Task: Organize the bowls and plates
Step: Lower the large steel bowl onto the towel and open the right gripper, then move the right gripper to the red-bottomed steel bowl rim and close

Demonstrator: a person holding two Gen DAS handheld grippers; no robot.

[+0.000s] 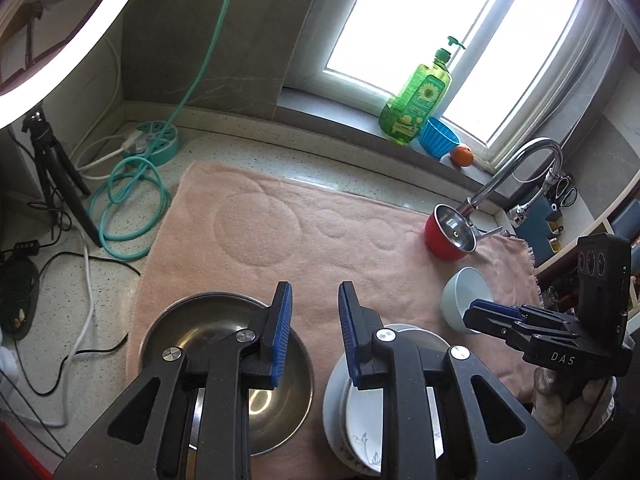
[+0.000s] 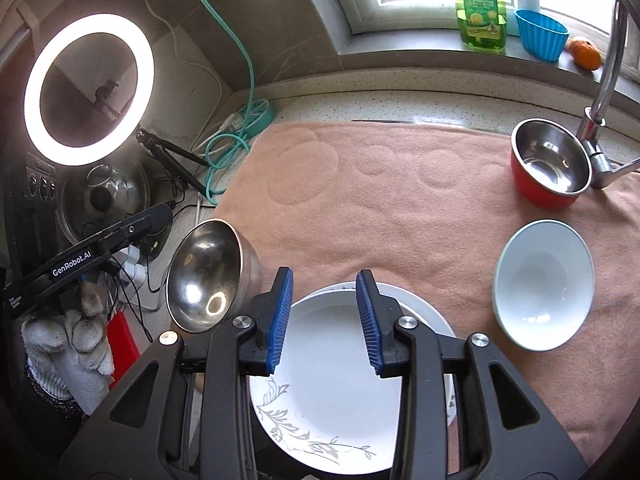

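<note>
Plates, at least two stacked, lie at the near edge of one pink towel. Three bowls stand on it: one steel bowl left, one pale bowl right, one red bowl behind. Both grippers hang empty above: left gripper narrowly parted, right gripper wider.

plate stack — claw-covered, bottle top cropped

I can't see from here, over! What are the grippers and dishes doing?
Left gripper open, empty. Right gripper open, empty, above stacked plates. Steel bowl beside them; white bowl, red bowl apart. Nothing blocking.
</note>
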